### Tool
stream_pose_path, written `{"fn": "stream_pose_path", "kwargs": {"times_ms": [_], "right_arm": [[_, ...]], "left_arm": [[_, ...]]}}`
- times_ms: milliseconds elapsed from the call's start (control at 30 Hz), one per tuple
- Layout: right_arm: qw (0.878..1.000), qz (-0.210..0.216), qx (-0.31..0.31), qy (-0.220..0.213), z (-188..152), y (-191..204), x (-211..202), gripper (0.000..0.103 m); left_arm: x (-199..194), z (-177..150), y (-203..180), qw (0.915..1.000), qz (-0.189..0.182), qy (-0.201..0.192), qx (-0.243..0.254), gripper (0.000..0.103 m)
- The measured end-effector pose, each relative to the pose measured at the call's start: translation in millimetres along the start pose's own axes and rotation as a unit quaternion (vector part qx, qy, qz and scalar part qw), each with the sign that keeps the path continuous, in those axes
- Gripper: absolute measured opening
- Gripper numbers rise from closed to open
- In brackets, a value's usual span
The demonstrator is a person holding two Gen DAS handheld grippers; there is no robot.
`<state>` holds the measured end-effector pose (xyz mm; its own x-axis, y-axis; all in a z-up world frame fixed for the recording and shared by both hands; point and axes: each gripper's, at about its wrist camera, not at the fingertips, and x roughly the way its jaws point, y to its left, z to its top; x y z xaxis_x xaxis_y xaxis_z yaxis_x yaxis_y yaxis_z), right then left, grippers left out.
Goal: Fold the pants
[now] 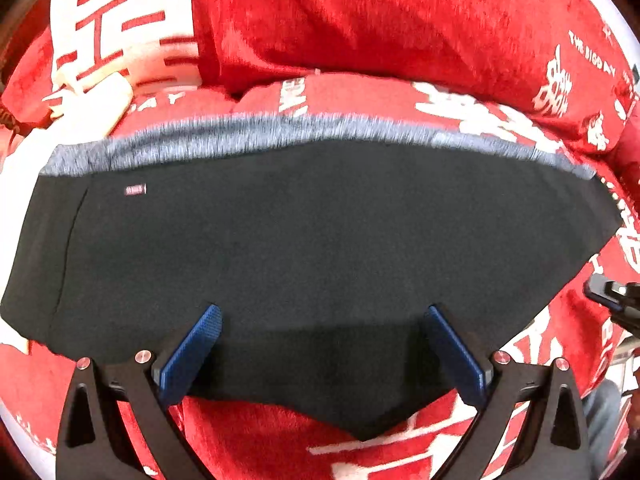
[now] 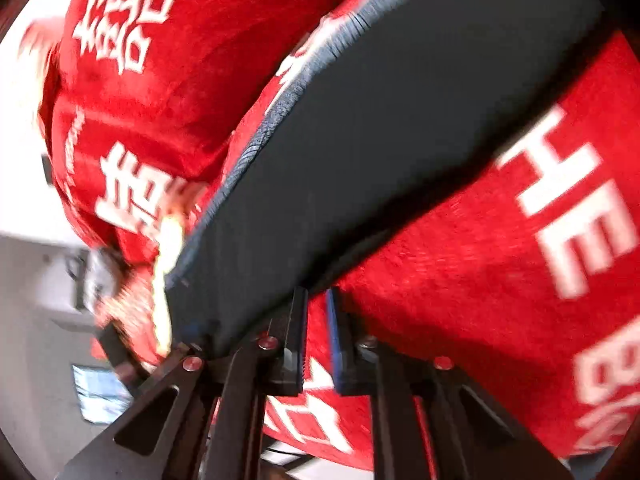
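Note:
The black pants (image 1: 312, 240) lie flat on a red bed cover, grey waistband (image 1: 240, 136) along the far edge, a small red label (image 1: 135, 190) near the left. My left gripper (image 1: 322, 312) is open, its blue pads (image 1: 196, 352) over the near part of the pants, holding nothing. In the right wrist view the pants (image 2: 380, 140) stretch away up to the right. My right gripper (image 2: 318, 300) is nearly closed with a narrow gap at the pants' near edge; no cloth shows between the fingers. The right gripper also shows at the right edge of the left wrist view (image 1: 612, 296).
The red cover with white lettering (image 1: 400, 20) rises in a soft hump behind the waistband. White folded cloth (image 1: 92, 96) lies at the far left. The bed's edge and a pale floor or wall (image 2: 36, 280) show at the left of the right wrist view.

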<state>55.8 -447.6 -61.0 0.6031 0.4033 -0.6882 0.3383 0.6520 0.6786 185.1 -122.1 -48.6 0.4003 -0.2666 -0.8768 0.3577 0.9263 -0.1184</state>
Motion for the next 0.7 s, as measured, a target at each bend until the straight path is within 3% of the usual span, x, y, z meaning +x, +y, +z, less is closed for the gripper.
{"fn": "stream_pose_path", "kwargs": {"times_ms": [67, 100, 200, 267, 300, 400, 533, 633, 700], "right_arm": [[0.999, -0.008, -0.037, -0.031, 9.5, 14.1, -13.4, 0.013], [0.998, -0.011, -0.046, -0.046, 17.1, 19.5, -17.3, 0.021], [0.997, -0.022, -0.047, -0.057, 35.4, 19.2, -9.4, 0.072], [0.994, -0.083, -0.060, -0.041, 37.8, 10.6, 6.5, 0.067], [0.993, -0.090, -0.061, -0.043, 35.3, 4.8, 7.0, 0.058], [0.995, -0.070, -0.051, -0.044, 31.4, 6.5, -6.7, 0.058], [0.995, -0.023, -0.088, -0.031, 44.5, 38.4, 2.0, 0.058], [0.996, -0.017, -0.092, -0.010, 67.9, 61.8, 38.8, 0.058], [0.995, -0.012, -0.097, 0.011, 76.8, 74.0, 68.6, 0.058]], "left_arm": [[-1.1, 7.8, -5.4, 1.0000, 0.000, -0.008, 0.003, 0.102], [1.0, 9.8, -7.7, 1.0000, 0.004, -0.008, 0.004, 0.102], [17.8, 11.7, -14.9, 0.9993, 0.030, 0.016, 0.019, 0.102], [20.1, 12.3, -11.3, 0.9994, 0.022, 0.022, 0.014, 0.102], [16.6, 14.7, -7.2, 0.9995, 0.022, 0.021, 0.011, 0.102], [4.4, 28.2, 6.9, 0.9987, 0.040, -0.012, 0.029, 0.102], [10.0, 56.5, 37.1, 0.9949, 0.093, -0.031, 0.025, 0.102], [21.8, 70.5, 73.3, 0.9925, 0.114, -0.040, -0.017, 0.102], [34.4, 75.4, 96.2, 0.9875, 0.149, -0.042, -0.030, 0.102]]}}
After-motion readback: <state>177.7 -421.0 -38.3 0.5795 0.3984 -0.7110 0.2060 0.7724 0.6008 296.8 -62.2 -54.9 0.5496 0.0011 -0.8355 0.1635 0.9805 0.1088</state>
